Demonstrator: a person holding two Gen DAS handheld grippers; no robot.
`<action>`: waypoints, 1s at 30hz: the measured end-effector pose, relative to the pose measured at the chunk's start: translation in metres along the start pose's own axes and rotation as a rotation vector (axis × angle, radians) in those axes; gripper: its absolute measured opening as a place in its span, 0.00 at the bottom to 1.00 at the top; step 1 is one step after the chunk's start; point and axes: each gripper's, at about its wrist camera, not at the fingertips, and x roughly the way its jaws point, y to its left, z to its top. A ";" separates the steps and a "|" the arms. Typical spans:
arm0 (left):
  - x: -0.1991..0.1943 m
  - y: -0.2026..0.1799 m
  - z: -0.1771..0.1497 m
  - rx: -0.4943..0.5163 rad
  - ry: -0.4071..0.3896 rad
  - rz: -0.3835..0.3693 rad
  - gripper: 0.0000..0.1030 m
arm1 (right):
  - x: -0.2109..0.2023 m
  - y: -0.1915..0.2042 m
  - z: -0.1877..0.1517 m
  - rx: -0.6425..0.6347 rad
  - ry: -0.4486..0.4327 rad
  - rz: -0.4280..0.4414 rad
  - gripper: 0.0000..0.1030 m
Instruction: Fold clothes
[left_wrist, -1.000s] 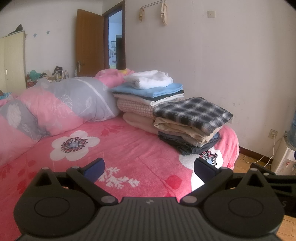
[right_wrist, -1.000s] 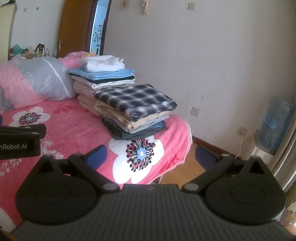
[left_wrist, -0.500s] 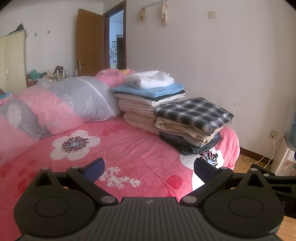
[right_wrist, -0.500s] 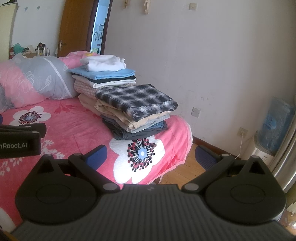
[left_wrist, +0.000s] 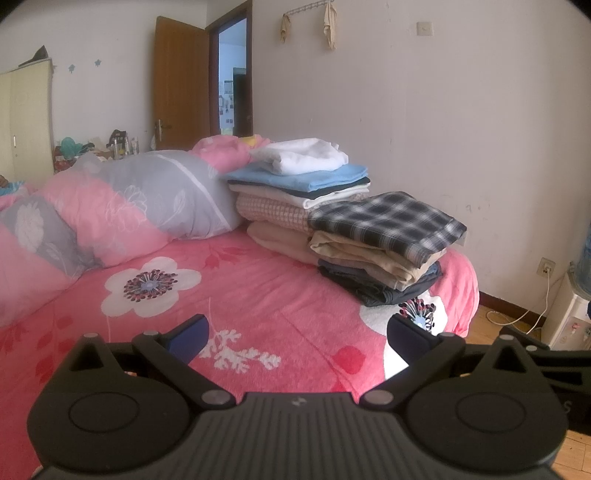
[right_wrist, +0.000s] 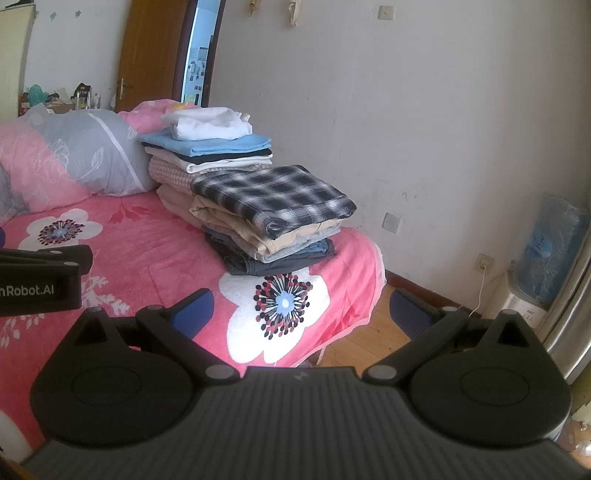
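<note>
Evidently folding largely done: two folded stacks on bed (left_wrist: 258, 295), plaid shirt (right_wrist: 271, 195) topping nearer stack. Left hand-held gripper (left_wrist: 297, 334) and right hand-held gripper (right_wrist: 301, 310) both spread apart, empty, short of stacks. No unfolded garment visible.

A lived-in home bedroom. A bed (left_wrist: 258, 295) with a pink floral sheet holds a pink-and-grey duvet (left_wrist: 122, 206) and two stacks of folded clothes (left_wrist: 332, 206). A brown wooden door (left_wrist: 181, 81) stands open in the white wall, a cream wardrobe (left_wrist: 26, 118) beside it, and a water dispenser (right_wrist: 546, 266) on the wooden floor.
</note>
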 end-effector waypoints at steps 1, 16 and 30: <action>0.000 0.000 0.000 0.000 0.000 0.000 1.00 | 0.000 0.000 0.000 0.000 0.000 0.000 0.99; 0.001 0.001 -0.001 -0.004 0.004 0.001 1.00 | 0.000 0.000 -0.001 -0.007 0.004 0.003 0.99; 0.001 0.002 -0.001 -0.006 0.006 0.002 1.00 | 0.002 0.001 -0.002 -0.010 0.008 0.006 0.99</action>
